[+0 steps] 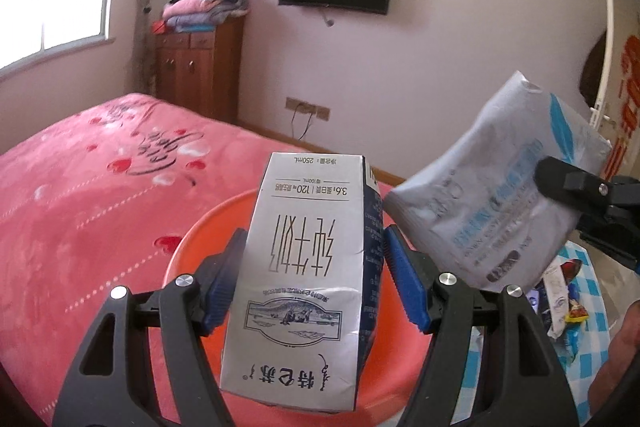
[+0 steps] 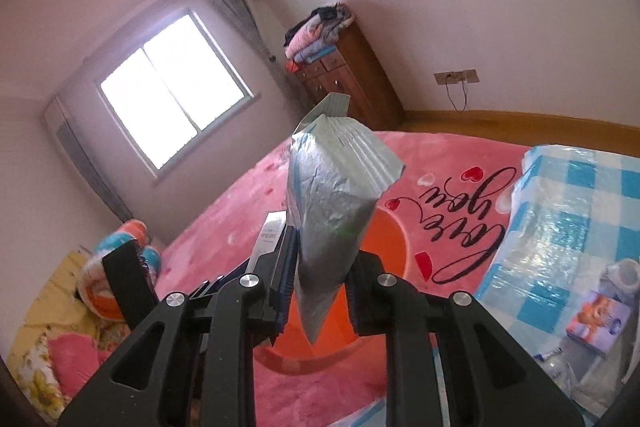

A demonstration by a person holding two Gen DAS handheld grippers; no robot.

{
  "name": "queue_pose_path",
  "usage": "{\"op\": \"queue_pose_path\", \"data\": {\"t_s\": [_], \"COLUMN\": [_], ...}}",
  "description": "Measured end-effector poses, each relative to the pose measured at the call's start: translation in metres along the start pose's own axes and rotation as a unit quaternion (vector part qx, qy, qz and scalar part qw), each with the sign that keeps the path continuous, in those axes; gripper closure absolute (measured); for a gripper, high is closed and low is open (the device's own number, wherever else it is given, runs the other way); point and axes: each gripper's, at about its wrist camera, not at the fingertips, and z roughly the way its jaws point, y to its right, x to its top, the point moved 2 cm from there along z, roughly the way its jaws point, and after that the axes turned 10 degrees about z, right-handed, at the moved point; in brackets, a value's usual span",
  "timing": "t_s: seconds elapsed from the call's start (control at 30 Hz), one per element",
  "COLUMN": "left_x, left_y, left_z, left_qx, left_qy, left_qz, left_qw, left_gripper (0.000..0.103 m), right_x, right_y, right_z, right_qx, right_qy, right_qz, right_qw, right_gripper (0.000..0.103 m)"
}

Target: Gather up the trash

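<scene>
Carton: milk carton held upside down, clamped across its narrow sides by the left gripper, which is probably the firmest hold on a light box.
Bag: crumpled grey-blue bag pinched at its thin lower end in the right gripper, the bulk standing up clear of the fingers.
Basin: orange basin on the pink bedspread, directly below both loads, so it looks like the drop point.
Hands: close together over the basin, seemingly so both pieces go in at once.
Leftovers: small wrappers lie on the blue checked cloth.
</scene>
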Motion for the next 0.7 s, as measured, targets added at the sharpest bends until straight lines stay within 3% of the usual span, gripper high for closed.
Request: {"op": "queue_pose_path", "data": {"t_s": [0.07,0.13,0.17,0.2,0.27,0.33,0.43,0.53,0.7], "left_x": [-0.007,-0.011,-0.014,-0.016,-0.017,-0.018,-0.019,-0.019,-0.019], "left_y": [-0.006,-0.009,-0.01,-0.01,-0.011,-0.012,-0.009,-0.002,0.016], "left_z": [0.002,0.005,0.004,0.004,0.003,0.001,-0.005,-0.013,-0.025], "left_qx": [0.008,0.015,0.017,0.021,0.027,0.03,0.027,0.019,0.025], "left_qy": [-0.007,-0.013,-0.015,-0.015,-0.015,-0.011,-0.001,0.013,0.036], "left_qz": [-0.005,-0.006,-0.005,-0.005,-0.004,-0.005,-0.008,-0.005,0.016], "left_qw": [0.9999,0.9998,0.9997,0.9996,0.9995,0.9995,0.9996,0.9997,0.9989], "left_gripper": [0.034,0.027,0.024,0.021,0.019,0.016,0.014,0.007,0.004], "right_x": [-0.002,-0.006,-0.008,-0.01,-0.012,-0.016,-0.018,-0.023,-0.043], "right_y": [-0.002,-0.001,0.001,0.003,0.008,0.008,0.013,0.02,0.038], "right_z": [0.013,0.021,0.025,0.025,0.02,0.012,-0.006,-0.025,-0.052], "right_qx": [-0.021,-0.028,-0.028,-0.032,-0.035,-0.044,-0.06,-0.079,-0.116], "right_qy": [-0.007,-0.018,-0.025,-0.024,-0.013,0.0,0.023,0.048,0.087], "right_qz": [-0.013,-0.013,-0.008,-0.004,0.002,-0.002,-0.006,-0.011,-0.024], "right_qw": [1.0,0.999,0.999,0.999,0.999,0.999,0.998,0.996,0.989], "right_gripper": [0.077,0.076,0.068,0.051,0.034,0.032,0.02,0.017,0.012]}}
